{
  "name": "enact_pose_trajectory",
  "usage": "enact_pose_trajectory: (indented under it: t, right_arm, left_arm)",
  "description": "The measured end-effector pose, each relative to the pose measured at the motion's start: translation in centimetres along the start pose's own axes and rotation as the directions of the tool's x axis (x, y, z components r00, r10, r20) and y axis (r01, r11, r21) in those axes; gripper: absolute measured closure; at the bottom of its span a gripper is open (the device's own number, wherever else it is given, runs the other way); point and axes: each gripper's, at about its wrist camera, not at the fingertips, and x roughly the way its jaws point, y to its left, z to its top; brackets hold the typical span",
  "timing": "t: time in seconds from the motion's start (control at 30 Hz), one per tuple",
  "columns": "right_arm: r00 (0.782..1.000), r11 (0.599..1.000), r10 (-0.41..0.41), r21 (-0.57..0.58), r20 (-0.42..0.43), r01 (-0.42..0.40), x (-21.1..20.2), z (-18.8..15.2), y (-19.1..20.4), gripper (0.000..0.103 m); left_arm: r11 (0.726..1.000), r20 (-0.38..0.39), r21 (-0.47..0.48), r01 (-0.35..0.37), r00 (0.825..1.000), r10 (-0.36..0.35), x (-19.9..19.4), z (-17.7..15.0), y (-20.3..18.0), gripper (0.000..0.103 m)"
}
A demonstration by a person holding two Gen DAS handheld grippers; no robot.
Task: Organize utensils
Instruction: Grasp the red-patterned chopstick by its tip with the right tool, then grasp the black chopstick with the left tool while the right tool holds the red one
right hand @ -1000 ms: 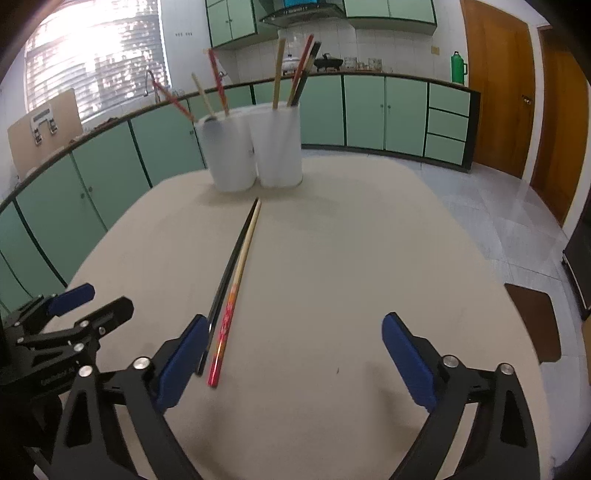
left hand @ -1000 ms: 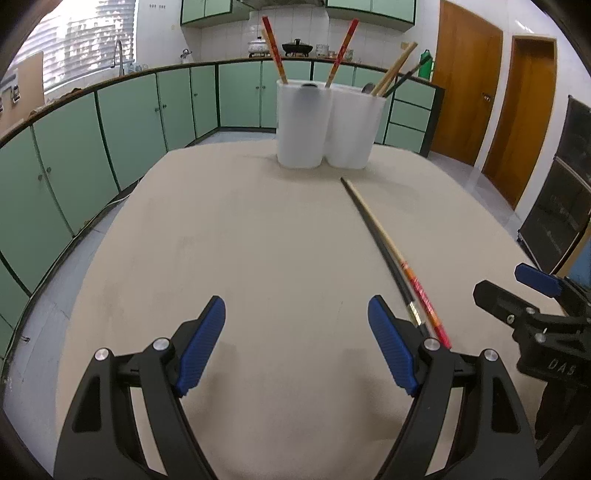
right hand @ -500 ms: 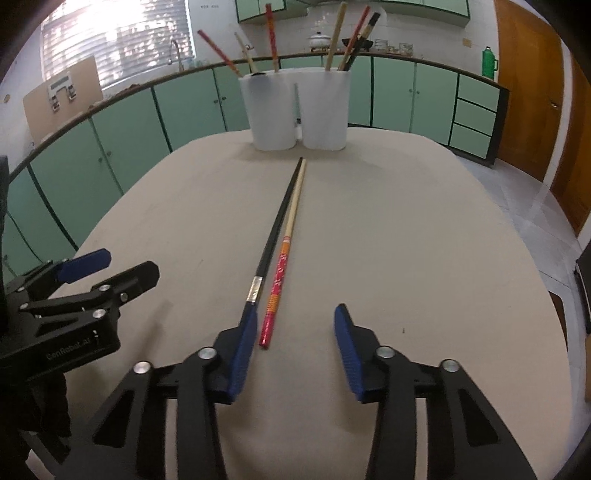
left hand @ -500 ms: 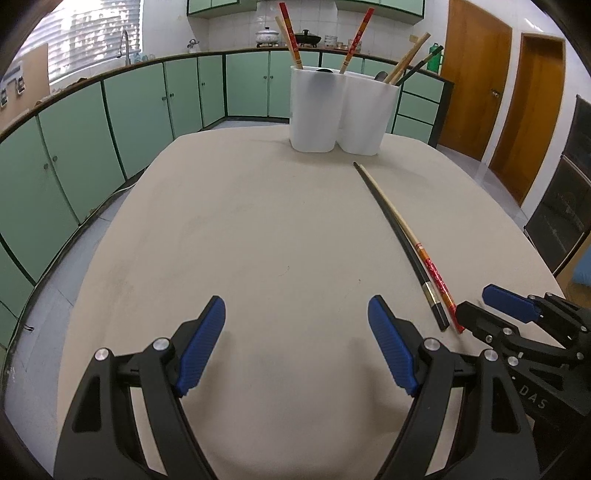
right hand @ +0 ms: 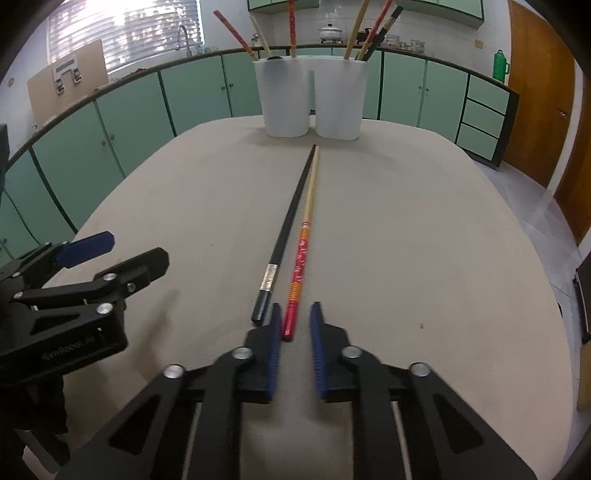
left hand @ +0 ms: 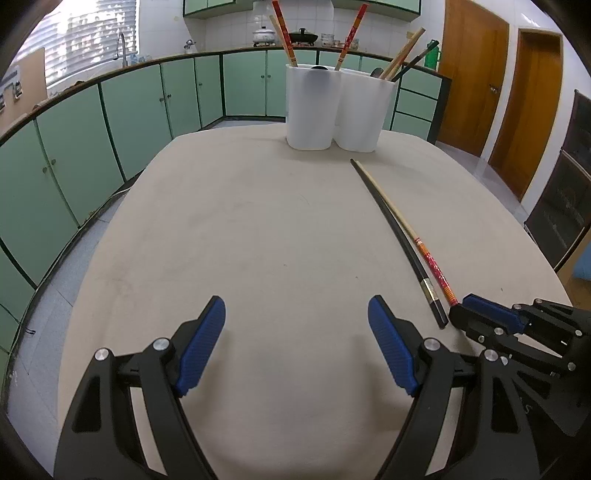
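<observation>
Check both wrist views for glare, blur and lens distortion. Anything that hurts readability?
Left wrist view: window blown out top left, counter line bowed by the fisheye, chopsticks on the table sharp. Right wrist view: same window glare, slight motion blur on the right gripper pads, soft shadows under the white holders, dark vignette in the corners.

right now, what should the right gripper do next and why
Probably finish closing on the red chopstick, then lift. The right gripper has just been closing its jaws and they straddle the chopstick's near end, but a gap shows on one side of it. The black chopstick ends just outside the jaws, so closing straight should take only the red one.
</observation>
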Motion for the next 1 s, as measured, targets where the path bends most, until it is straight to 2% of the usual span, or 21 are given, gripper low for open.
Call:
enact_pose_trajectory:
  t: [0.23,0.4,0.8,1.0]
  right_arm:
    - [1.0,0.999,0.017,0.048,0.01,-0.017,-0.3,0.0,-1.0,0.096]
    - [1.0,0.996,-0.003,0.094,0.02,0.001,-0.7,-0.2,-2.8,0.097]
    - [0.997,0.987,-0.07,0.144,0.034,0.064,-1.1,0.0,-7.6,0.097]
    - [0.998,0.986,-0.053,0.161,0.038,0.047,-0.9,0.1,-8.3,0.097]
  left_arm:
    - [1.0,-0.002,0.007,0.001,1.0,-0.001,0.0,0.0,-0.5,0.026]
    - [1.0,-0.004,0.013,0.014,1.0,-0.014,0.0,-0.1,-1.3,0.026]
    - [0.994,-0.042,0.006,0.107,0.993,-0.107,1.0,-0.1,-5.5,0.026]
    - [0.994,-0.088,0.004,0.107,0.99,-0.106,2.3,-0.1,-6.9,0.033]
